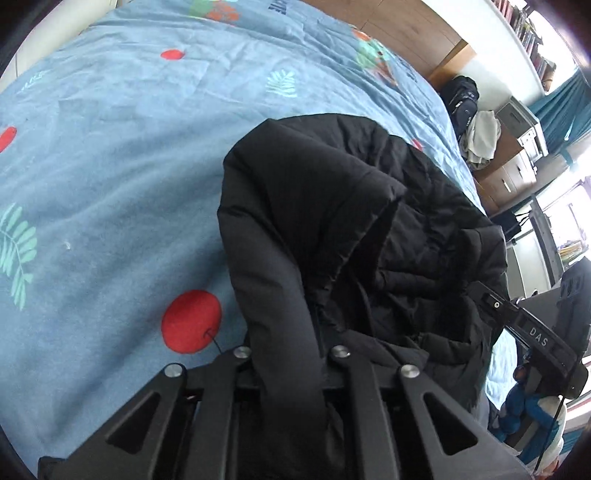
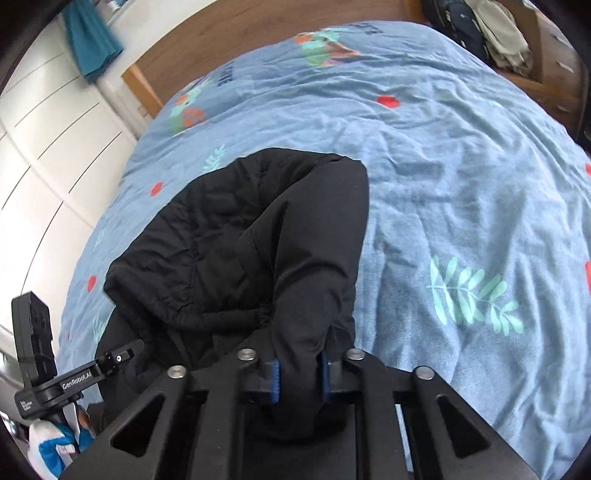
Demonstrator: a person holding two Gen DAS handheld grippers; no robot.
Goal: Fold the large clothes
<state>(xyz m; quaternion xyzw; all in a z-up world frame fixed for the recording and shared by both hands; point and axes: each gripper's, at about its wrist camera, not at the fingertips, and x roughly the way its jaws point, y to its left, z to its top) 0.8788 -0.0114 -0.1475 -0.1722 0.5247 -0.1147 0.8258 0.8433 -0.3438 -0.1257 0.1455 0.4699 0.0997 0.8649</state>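
Right gripper, nearest the lens: blue-padded fingers pinch a fold of the black padded jacket. Left gripper: jaws closed on another fold of the same jacket, fingertips hidden by cloth. Beyond, the jacket hangs bunched over the blue patterned bedspread; wooden headboard farthest.

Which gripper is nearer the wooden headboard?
Cannot separate them. Left gripper and right gripper are each shut on a fold of the black jacket at the near side of the bed, with the wooden headboard far across the blue duvet from both.
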